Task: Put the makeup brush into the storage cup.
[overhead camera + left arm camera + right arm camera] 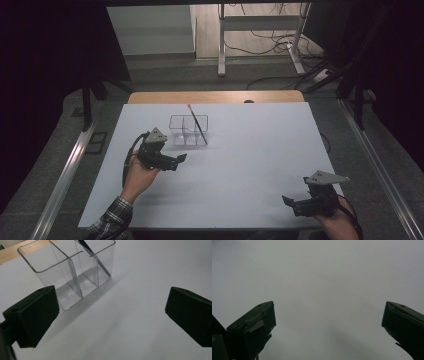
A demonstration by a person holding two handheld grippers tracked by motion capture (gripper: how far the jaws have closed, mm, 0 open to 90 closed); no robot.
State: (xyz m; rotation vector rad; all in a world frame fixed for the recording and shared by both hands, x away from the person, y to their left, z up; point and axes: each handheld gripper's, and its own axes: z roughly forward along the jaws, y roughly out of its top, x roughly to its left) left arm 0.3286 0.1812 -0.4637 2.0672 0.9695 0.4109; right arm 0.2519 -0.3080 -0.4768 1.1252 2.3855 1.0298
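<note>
Clear organizer (pixel 188 131) stands just beyond the gaping left tongs (pixel 181 158)

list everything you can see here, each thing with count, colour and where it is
organiser: 1, clear plastic with several compartments, far-left part of the sheet
brush: 1, light handle with dark lower end, leaning in the organiser's right-hand compartment
sheet: 1, white, covering the table
table: 1, wooden, edge showing beyond the sheet
stand: 1, white metal, on the floor behind the table, cables around it
left hand-held gripper: 1, black, jaws open, just in front of the organiser
right hand-held gripper: 1, black, jaws open, near-right corner of the sheet
sleeve: 1, plaid, bottom left
</note>
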